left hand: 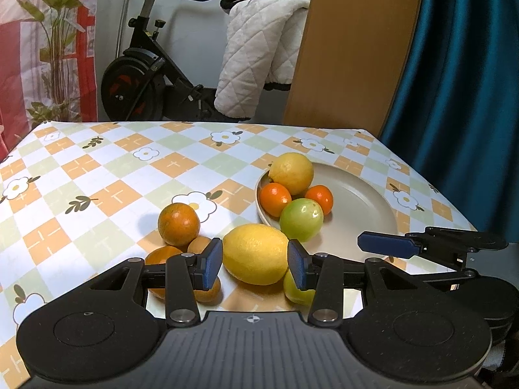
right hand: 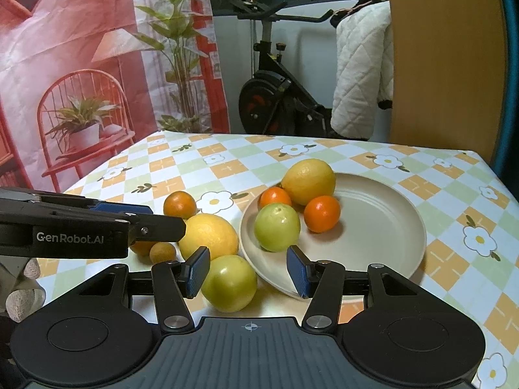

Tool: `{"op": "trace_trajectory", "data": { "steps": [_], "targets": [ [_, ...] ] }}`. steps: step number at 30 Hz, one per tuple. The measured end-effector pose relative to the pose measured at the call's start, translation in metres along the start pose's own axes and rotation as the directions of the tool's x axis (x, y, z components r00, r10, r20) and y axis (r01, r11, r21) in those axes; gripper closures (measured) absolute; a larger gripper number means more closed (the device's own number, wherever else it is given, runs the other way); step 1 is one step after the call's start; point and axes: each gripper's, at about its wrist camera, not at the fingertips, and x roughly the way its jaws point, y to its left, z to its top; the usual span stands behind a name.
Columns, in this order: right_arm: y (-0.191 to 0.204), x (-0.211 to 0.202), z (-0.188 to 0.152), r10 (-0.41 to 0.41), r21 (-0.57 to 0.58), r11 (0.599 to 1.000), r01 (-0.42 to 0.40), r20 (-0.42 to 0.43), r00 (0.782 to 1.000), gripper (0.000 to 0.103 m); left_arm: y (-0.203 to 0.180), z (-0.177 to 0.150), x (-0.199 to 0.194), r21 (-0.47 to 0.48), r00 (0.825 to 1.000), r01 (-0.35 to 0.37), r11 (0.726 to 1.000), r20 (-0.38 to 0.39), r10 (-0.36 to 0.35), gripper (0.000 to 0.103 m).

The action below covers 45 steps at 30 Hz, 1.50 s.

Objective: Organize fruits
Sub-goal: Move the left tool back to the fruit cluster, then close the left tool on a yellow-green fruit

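Observation:
A beige plate [left hand: 363, 194] [right hand: 382, 227] holds a lemon [left hand: 292, 173], two small oranges [left hand: 275, 199] and a green fruit [left hand: 301, 220]. My left gripper [left hand: 254, 265] [right hand: 168, 217] is open, its tips flanking the near side of a large lemon [left hand: 256, 253] [right hand: 209, 236] that rests on the cloth. An orange [left hand: 178, 225], a small brown fruit [left hand: 199, 244] and more oranges lie to that lemon's left. My right gripper [right hand: 248, 270] [left hand: 386, 248] is open at the plate's near rim, with a yellow-green fruit [right hand: 228, 282] against its left pad only.
The table wears a checked flower cloth [left hand: 97, 178]; its far edge and right corner are close. Behind stand an exercise bike [left hand: 146, 74], a white quilted blanket [left hand: 259, 48], a wooden panel [left hand: 353, 45] and a teal curtain [left hand: 454, 97]. A gloved hand [right hand: 19, 291] holds the left gripper.

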Motion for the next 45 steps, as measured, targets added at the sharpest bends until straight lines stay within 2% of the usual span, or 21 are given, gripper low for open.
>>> {"op": "trace_trajectory", "data": {
  "steps": [27, 38, 45],
  "targets": [
    [0.008, 0.005, -0.008, 0.015, -0.034, 0.999, -0.016, -0.041, 0.999, 0.054, 0.008, -0.009, 0.006, -0.059, 0.996, 0.041, 0.997, -0.071, -0.045, 0.059],
    [0.014, 0.010, -0.013, 0.031, -0.065, 0.997, -0.036, -0.078, 0.996, 0.056, 0.004, -0.012, 0.010, -0.082, 0.989, 0.110, 0.991, -0.091, -0.117, 0.059],
    [0.019, 0.014, -0.016, 0.037, -0.096, 0.994, -0.046, -0.094, 0.995, 0.063, -0.001, -0.012, 0.016, -0.089, 0.979, 0.168, 0.982, -0.102, -0.176, 0.059]
  ]
}}
